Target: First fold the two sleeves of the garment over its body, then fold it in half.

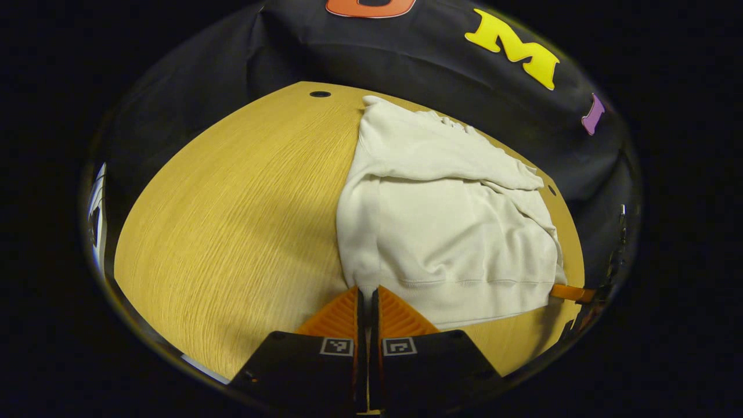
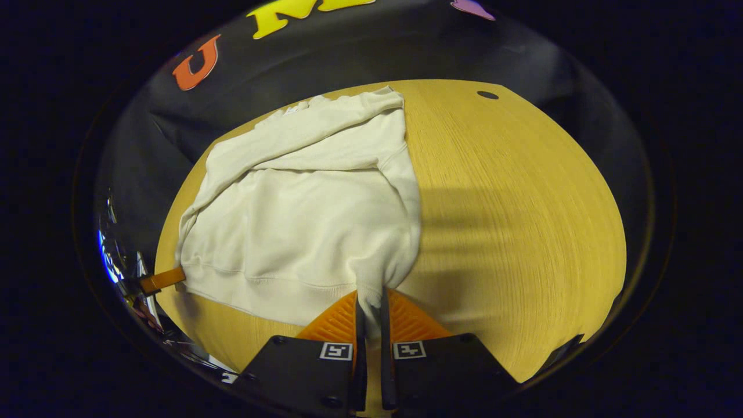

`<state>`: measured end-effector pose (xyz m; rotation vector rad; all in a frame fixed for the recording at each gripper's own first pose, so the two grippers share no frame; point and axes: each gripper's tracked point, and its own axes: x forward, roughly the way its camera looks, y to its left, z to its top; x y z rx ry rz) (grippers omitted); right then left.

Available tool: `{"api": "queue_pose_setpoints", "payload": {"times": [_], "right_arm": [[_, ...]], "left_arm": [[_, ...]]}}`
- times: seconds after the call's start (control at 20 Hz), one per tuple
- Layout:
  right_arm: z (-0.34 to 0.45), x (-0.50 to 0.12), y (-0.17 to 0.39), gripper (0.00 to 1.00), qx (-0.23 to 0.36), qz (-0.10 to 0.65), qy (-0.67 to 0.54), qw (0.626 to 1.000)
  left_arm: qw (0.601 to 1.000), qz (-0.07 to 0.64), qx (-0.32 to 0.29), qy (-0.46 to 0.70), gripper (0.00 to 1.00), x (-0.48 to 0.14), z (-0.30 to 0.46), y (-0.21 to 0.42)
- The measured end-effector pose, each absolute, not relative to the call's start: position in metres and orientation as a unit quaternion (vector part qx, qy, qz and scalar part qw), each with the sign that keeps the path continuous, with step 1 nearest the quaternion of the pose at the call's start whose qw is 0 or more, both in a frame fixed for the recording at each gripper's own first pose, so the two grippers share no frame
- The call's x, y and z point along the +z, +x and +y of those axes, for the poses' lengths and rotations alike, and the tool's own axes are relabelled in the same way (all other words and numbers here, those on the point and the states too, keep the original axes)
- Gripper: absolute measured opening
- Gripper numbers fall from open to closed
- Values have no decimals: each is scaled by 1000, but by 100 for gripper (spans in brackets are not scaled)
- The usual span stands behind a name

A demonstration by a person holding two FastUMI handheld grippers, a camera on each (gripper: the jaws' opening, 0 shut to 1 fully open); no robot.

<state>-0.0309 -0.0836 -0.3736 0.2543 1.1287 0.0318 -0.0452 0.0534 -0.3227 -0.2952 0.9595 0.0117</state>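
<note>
on the wooden table (image 1: 232, 220), both grippers (image 1: 366, 296) (image 2: 370, 302) clamp the sweatshirt (image 1: 453, 232) hem corners, ready to fold it in half.

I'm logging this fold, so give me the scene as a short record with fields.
garment: white sweatshirt, flat on table
sleeves: both folded across the body
half fold: not yet done
left gripper: shut on hem corner
right gripper: shut on the other hem corner

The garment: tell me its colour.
Plain off-white, no pattern, on the garment; clearest in the right gripper view.
</note>
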Motion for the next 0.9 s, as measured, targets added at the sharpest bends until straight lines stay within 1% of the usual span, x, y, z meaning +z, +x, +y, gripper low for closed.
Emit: {"api": "queue_pose_setpoints", "payload": {"times": [0.05,0.2,0.25,0.5,0.55,0.9], "right_arm": [[-84,-369,-30,1,16,530,129,838],[-85,-357,-28,0,21,519,144,842],[-86,-352,-25,1,23,514,146,845],[-84,-314,-9,1,50,479,144,864],[-84,-304,-3,0,52,472,152,867],[-84,-229,58,1,77,419,178,887]], "left_arm": [[877,457,0,-146,4,-318,51,-45],[885,441,-7,-148,4,-302,52,-40],[886,438,-10,-150,4,-296,52,-38],[901,404,-26,-153,3,-265,46,-25],[906,394,-29,-154,3,-256,44,-20],[927,330,-47,-174,4,-186,47,25]]}}
